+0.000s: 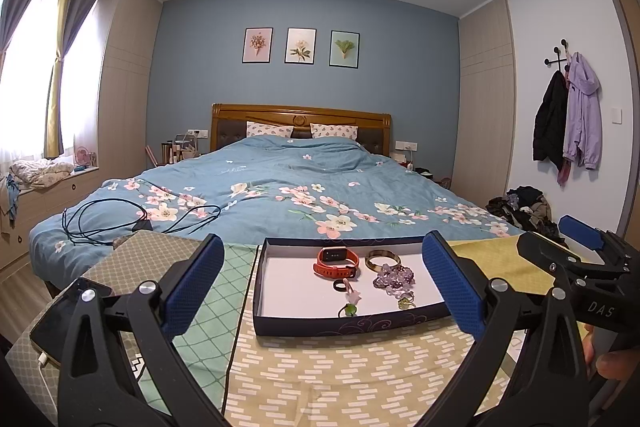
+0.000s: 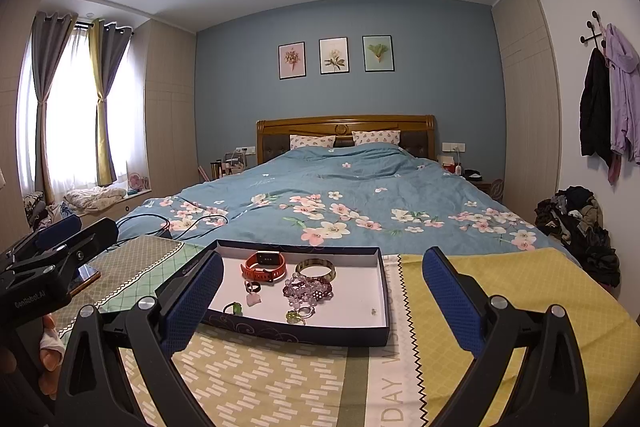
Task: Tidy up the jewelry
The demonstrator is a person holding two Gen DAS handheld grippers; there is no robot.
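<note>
A shallow dark blue tray [image 1: 340, 325] with a white floor stands on the patterned tablecloth; it also shows in the right wrist view [image 2: 304, 333]. In it lie an orange watch [image 1: 335, 262] [image 2: 264, 265], a gold bangle [image 1: 382, 261] [image 2: 316, 269], a purple bead bracelet [image 1: 394, 279] [image 2: 306, 289], a dark ring [image 1: 339, 285], a pink charm [image 2: 253, 299] and small green pieces [image 1: 348, 310] [image 2: 234, 308]. My left gripper [image 1: 322, 287] is open and empty in front of the tray. My right gripper [image 2: 322, 297] is open and empty, right of the left one.
A phone [image 1: 60, 323] on a charging cable lies at the table's left edge. Behind the table is a bed with a blue floral duvet [image 1: 280, 195] and black cables [image 1: 120, 219]. A clothes pile [image 2: 576, 223] sits on the floor at right.
</note>
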